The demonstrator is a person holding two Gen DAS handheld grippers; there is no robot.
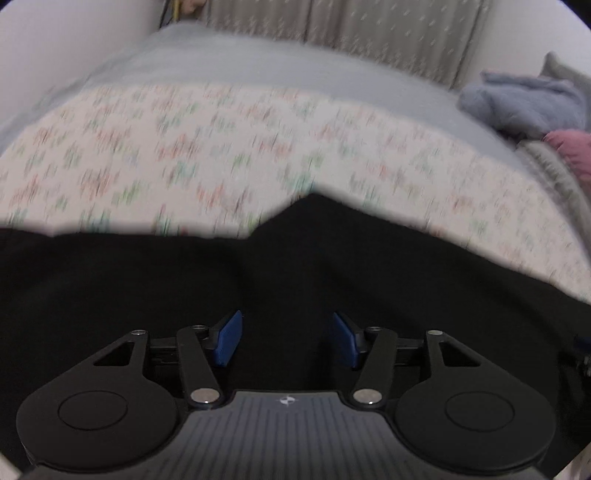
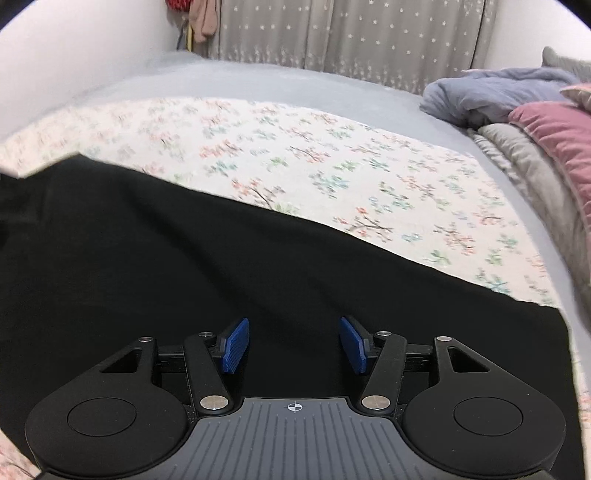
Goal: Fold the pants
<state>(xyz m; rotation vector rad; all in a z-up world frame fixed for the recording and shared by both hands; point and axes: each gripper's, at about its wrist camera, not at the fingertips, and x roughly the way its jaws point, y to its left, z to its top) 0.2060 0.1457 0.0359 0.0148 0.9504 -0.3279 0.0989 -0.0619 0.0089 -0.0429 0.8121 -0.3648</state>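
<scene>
Black pants lie flat on a floral bedsheet and fill the lower half of both views. My left gripper hovers over the dark cloth with its blue pads apart and nothing between them. In the right wrist view the pants run from the upper left to the lower right, with a straight edge against the floral sheet. My right gripper is open above the cloth, and its blue pads grip nothing. The left wrist view is blurred.
A grey sheet covers the far part of the bed, up to a white wall and a starred curtain. Bunched bedding sits at the right: a blue blanket, a pink pillow and a grey quilt. Clothes hang at the far corner.
</scene>
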